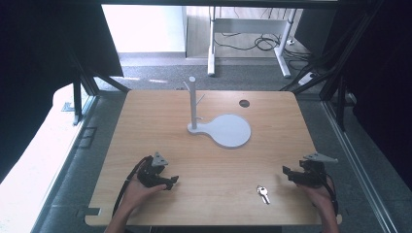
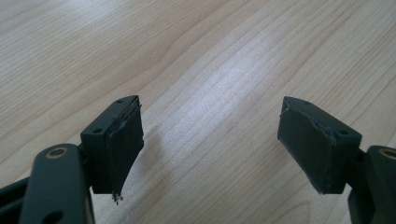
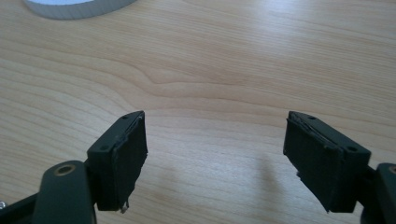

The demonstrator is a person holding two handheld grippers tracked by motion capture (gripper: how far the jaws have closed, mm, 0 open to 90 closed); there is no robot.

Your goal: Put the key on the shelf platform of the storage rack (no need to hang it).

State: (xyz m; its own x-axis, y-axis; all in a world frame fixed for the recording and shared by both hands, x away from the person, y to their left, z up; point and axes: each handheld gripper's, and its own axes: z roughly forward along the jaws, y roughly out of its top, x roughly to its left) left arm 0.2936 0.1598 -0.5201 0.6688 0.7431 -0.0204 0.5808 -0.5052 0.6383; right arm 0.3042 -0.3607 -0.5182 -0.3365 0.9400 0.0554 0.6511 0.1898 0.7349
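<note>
**Both grippers wide open and empty, key lying near right hand**

Wooden table (image 1: 145,111) seen from above. Left gripper (image 1: 171,181) sits at near left, held low over the wood, jaws pointing right toward table middle. In the left gripper view its jaws stand wide apart, only bare wood grain between the pads, nothing gripped. Right gripper (image 1: 287,172) at near right, jaws pointing left. In the right gripper view its jaws are also spread as wide as they go, bare table between them, nothing held.

Small silver key (image 1: 263,193) lies flat on the table at the near edge, right of centre, just left of the right gripper and nearer the person than its jaws. Not touched by either gripper; well apart from the left one.

White stand (image 1: 192,102) with upright post and small pegs sits mid-table toward the far side, on a round flat base (image 1: 232,130) that spreads to its right; the base rim (image 3: 74,8) shows at top left of the right gripper view. Key is well apart from the stand. Dark round hole (image 1: 244,103) in the tabletop, far right of the post.
</note>
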